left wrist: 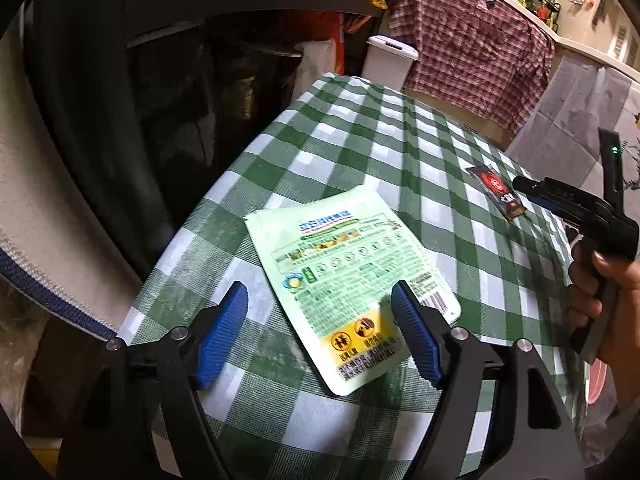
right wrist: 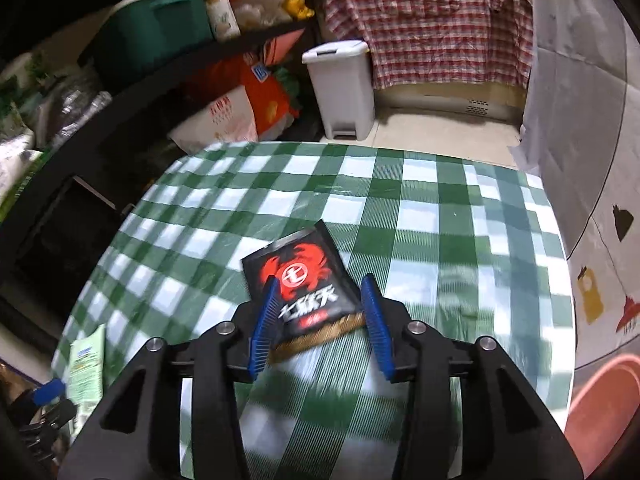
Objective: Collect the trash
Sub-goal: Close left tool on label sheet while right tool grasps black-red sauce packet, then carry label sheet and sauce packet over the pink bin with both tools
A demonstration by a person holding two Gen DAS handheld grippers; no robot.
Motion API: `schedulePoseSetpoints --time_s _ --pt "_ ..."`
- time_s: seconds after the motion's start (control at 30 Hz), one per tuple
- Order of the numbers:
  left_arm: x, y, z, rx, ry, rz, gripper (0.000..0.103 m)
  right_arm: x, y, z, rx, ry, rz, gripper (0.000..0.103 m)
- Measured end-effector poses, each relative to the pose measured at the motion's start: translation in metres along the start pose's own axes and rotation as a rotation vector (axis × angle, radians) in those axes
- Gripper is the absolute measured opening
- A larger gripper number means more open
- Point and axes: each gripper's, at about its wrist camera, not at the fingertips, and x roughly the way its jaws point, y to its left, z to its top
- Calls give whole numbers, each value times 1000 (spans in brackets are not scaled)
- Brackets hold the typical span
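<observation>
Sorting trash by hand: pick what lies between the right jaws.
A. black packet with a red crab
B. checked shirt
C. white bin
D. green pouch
A: the black packet lies on the table between the open right gripper jaws; the green pouch is by the left gripper.

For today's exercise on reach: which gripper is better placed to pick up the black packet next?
Right. The right gripper already straddles the black packet, jaws open; the left gripper sits over the green pouch.
</observation>
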Motion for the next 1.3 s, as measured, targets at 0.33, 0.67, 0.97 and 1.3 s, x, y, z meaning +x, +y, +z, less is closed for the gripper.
schedulePoseSetpoints --time_s 0.33,0.67,0.97,1.3 --pt "8 -14 -1 13 10 -48 78 20 8 2 -64 37 -30 35" --pt "-3 -26 3 47 -27 -65 35 2 8 -8 -52 25 -12 1" --pt "-23 -28 8 43 -77 -166 4 -50 16 -18 -46 -46 22 0" --pt "-46 -43 8 86 -115 -240 0 -121 32 -38 -104 -95 19 0"
